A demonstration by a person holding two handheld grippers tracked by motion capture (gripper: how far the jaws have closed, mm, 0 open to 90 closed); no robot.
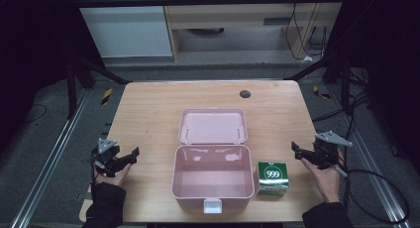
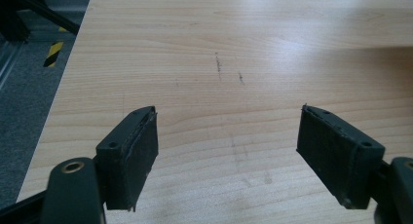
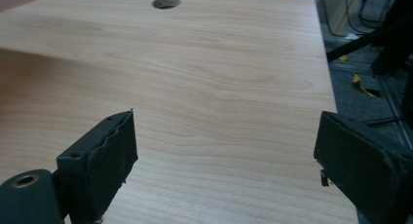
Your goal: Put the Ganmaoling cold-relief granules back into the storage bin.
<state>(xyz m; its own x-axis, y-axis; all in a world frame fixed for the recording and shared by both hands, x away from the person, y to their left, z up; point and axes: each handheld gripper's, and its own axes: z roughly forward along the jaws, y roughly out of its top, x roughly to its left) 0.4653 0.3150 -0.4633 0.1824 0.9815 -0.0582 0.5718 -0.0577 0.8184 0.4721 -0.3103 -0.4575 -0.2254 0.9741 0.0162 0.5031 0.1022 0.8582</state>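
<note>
Pale wood table (image 1: 148,114) carries an open pink box (image 1: 213,176); a green carton (image 1: 272,177) sits just right of it. Left gripper (image 1: 130,155) and right gripper (image 1: 298,151) flank the box, jaws wide, empty.

This looks like a lab or recording rig rather than a home. A pale wood surface (image 1: 148,114) stands inside a dark metal frame (image 1: 208,1), with black struts (image 1: 101,69) slanting down ahead of the jaws. Grey carpet (image 1: 44,134) carries yellow-and-black hazard tape (image 1: 107,95) and floor rails (image 1: 49,158). Loose cables (image 1: 302,29) hang by plain cabinets (image 1: 237,20) beyond the surface.
</note>
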